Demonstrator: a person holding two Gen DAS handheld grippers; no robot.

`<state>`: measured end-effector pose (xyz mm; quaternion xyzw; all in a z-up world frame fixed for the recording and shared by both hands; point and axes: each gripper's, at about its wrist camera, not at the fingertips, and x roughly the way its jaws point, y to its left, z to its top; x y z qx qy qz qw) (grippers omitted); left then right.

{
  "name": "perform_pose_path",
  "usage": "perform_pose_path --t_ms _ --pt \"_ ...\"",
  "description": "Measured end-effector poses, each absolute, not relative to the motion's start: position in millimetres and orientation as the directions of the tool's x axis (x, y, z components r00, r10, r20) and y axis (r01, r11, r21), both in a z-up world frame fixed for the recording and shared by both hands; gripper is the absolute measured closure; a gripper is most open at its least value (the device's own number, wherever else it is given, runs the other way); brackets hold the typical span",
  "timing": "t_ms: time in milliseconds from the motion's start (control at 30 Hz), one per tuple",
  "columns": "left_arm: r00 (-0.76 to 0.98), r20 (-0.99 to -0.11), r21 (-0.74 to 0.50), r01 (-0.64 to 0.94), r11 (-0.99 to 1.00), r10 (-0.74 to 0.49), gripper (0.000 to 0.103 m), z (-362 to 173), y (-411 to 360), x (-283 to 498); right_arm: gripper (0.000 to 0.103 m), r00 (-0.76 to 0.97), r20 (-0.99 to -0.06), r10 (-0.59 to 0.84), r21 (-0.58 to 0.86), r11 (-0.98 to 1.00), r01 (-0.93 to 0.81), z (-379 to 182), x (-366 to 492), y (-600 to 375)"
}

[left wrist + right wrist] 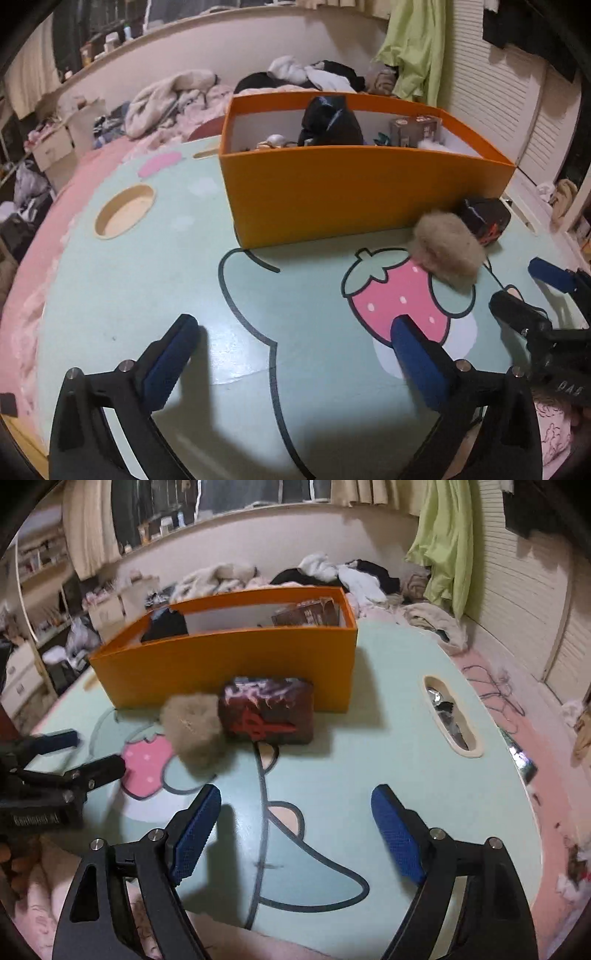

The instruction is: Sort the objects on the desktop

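Observation:
An orange box [347, 192] stands on the pale green table [184, 280], holding a black bag [328, 123], a brown carton [413, 129] and small items. It also shows in the right wrist view [229, 664]. A tan fluffy ball [448, 253] [194, 731] lies in front of the box beside a dark pouch with red markings [485, 218] [267, 710]. My left gripper [295, 332] is open and empty over the table, left of the ball. My right gripper [295, 801] is open and empty, short of the pouch; it also shows at the right of the left wrist view [532, 286].
The table has a round hole [123, 214] at the left and an oval slot [450, 716] at the right. A bed with piled clothes [184, 99] lies behind the box. A green cloth [443, 542] hangs by the louvred doors. Pink floor mat [535, 738] surrounds the table.

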<state>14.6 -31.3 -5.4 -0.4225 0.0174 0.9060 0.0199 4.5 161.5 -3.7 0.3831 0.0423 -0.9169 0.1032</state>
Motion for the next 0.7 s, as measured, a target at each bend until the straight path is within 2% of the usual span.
perform_pose_path --t_ms 100,700 --pt "-0.651 -0.759 0.014 -0.046 -0.999 0.019 0.0 -0.3 -32.9 17.2 0.004 -0.677 -0.713 -0.182 -0.001 -0.965 0.261 -5.5 3.4 158.2" --pt "-0.655 -0.756 0.014 -0.046 -0.999 0.019 0.0 3.3 -34.8 20.9 0.002 -0.677 -0.712 -0.186 0.0 -0.964 0.264 -4.9 3.1 160.2"
